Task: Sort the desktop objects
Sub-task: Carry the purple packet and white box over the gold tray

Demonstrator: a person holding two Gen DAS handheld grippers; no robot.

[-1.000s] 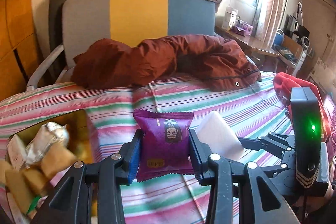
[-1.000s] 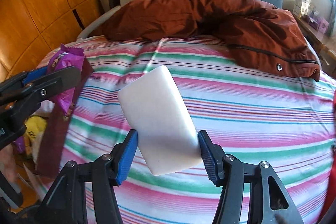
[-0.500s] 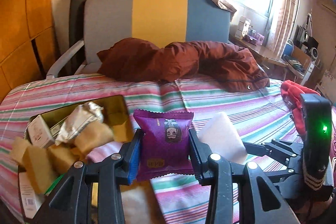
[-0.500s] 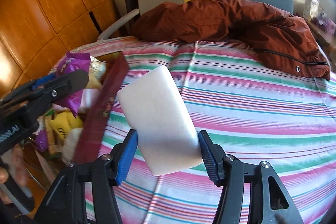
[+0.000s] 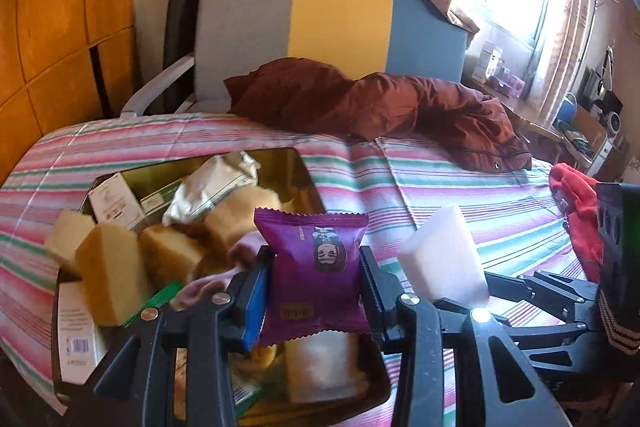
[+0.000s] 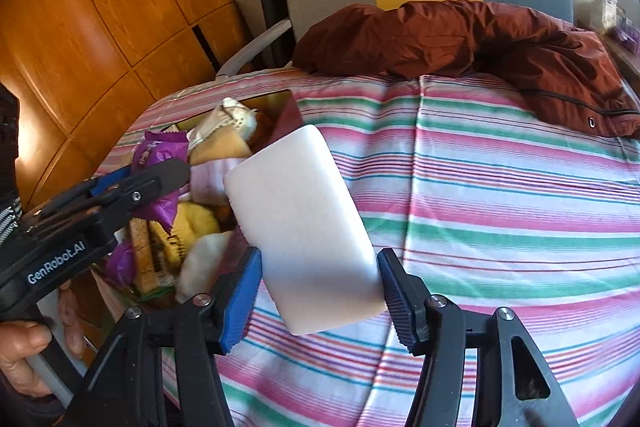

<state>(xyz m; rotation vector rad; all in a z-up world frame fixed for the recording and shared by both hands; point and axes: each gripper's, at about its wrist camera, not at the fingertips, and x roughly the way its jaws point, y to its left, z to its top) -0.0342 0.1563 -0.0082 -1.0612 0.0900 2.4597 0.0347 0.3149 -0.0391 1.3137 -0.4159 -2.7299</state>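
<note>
Striped cloth covered the surface in both views, pink, green and white bands. Left gripper was clenched on a purple snack packet, low centre of the left wrist view; the packet stood upright between the blue pads, held above a tin box filled with goods. Box contents, left half of that frame: yellow sponge blocks, a silver foil pouch, a small white carton, and a white pack below the packet. Right gripper was clamped on a white foam block, centre of the right wrist view; the block tilted, its top leaning toward the upper left, held over the cloth just beside the box's right wall. In that view the left gripper with its packet showed at middle left, over the box. A hand gripped the handle at lower left. Brown jacket lay along the far edge of the cloth, in front of a grey, yellow and blue chair back. Red cloth at right edge of the left wrist view.
</note>
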